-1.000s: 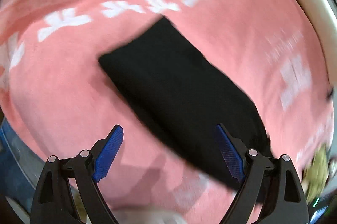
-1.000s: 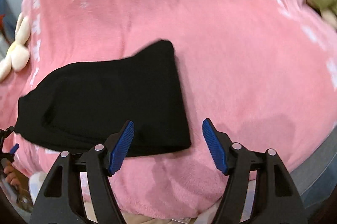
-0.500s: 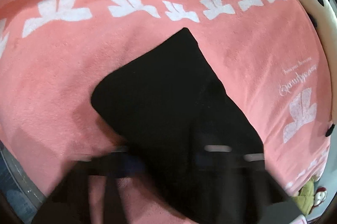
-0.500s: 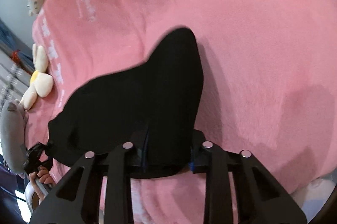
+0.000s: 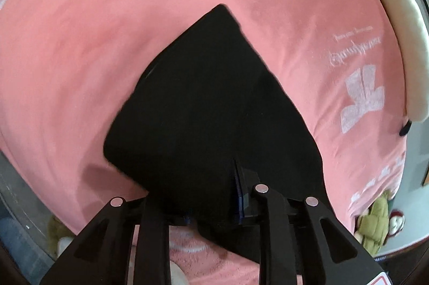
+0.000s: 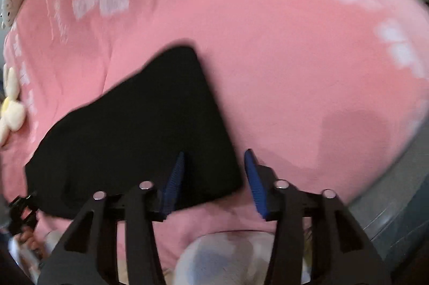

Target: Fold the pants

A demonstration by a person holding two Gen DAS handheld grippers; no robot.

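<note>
The left tool (image 5: 214,193) has just clamped the near edge of the black pants (image 5: 214,108), folded on the pink blanket (image 5: 80,43). The right tool (image 6: 213,183), closed a moment ago, has just been reopening, its jaws straddling the near right corner unpinched; that end seems released.

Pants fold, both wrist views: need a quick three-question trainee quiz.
1. True or false: the pants lie on a green blanket.
2. Which gripper pinches the pants? A. left B. right C. neither
3. Fill in: the blanket's printed motifs are ___.

Key
1. False: it is pink.
2. A. The left jaws, which just closed and then eased a little, pinch the cloth. The right jaws have just been opening, with a corner loose between them.
3. White.
</note>
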